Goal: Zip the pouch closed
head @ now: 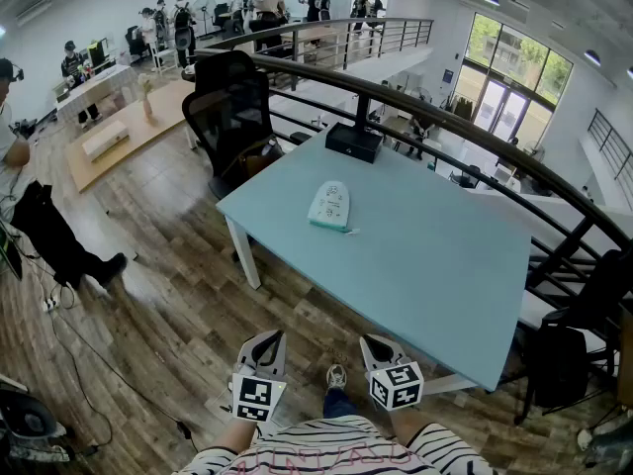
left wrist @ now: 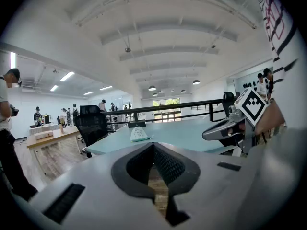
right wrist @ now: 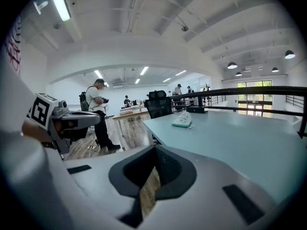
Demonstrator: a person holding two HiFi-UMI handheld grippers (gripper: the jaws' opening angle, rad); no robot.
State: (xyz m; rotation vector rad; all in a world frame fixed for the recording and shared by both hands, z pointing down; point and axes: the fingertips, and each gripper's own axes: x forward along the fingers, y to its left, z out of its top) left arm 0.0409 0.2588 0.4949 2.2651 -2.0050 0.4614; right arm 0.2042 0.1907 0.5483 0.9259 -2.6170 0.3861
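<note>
A white pouch (head: 329,206) with a teal edge and dark dots lies flat on the pale teal table (head: 435,265), towards its far left side. It also shows small in the left gripper view as the pouch (left wrist: 139,134) and in the right gripper view as the pouch (right wrist: 183,120). My left gripper (head: 268,342) and right gripper (head: 375,346) hang side by side over the wooden floor, short of the table's near corner and far from the pouch. Both are shut with nothing between their jaws, as seen at the left gripper (left wrist: 154,146) and right gripper (right wrist: 155,150).
A black box (head: 353,142) sits at the table's far edge. A black office chair (head: 229,107) stands beyond the table's left corner. A dark curved railing (head: 465,132) runs behind the table. A person (right wrist: 97,111) stands on the left, and others stand by wooden desks (head: 119,137) far back.
</note>
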